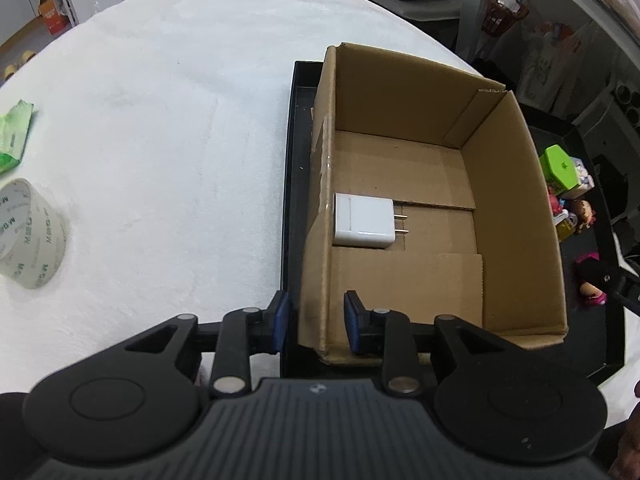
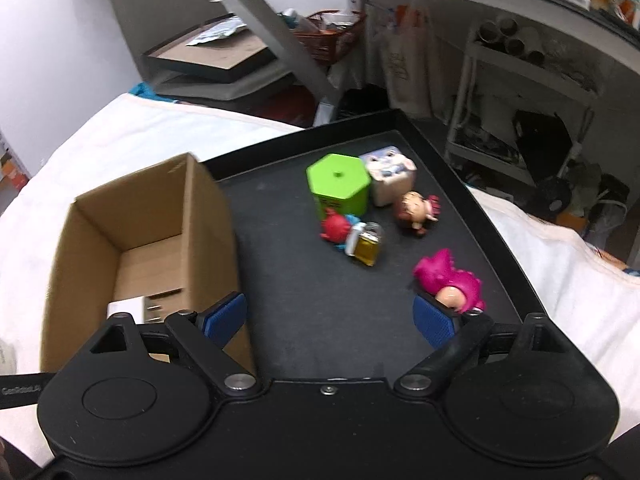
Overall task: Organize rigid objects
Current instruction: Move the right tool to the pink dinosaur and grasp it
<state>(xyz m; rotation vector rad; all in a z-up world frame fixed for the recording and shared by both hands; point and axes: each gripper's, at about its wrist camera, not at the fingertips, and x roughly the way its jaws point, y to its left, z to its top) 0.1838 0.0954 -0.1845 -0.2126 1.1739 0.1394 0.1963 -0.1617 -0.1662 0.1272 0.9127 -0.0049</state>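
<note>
The black tray (image 2: 280, 248) was carried on the white-covered surface (image 1: 160, 120), and the box (image 1: 516, 200) stood on the tray's left part. The left tool (image 1: 316, 326) was set narrow astride the box's near left wall, one finger outside and one inside; whether the wall was actually pinched could not be told. If it were lifted or pulled there, the light box could be tipped or dragged off the tray, and the charger (image 1: 364, 220) lying inside just ahead of that tool could be slid about. The right tool (image 2: 330, 316) was held wide and empty over the tray, with the pink toy (image 2: 448, 280) just beside its right finger. That toy's rounded body could be squeezed out of the pads if gripped off-centre, and the cluster farther ahead could be knocked by a careless sweep.

Counted: one tray, one box, one tape roll (image 1: 30, 236) and one green packet (image 1: 14, 140) well to the left tool's left, one green block (image 2: 338, 188), one printed cube (image 2: 390, 174), three figures, one small bottle (image 2: 368, 246), one charger.
</note>
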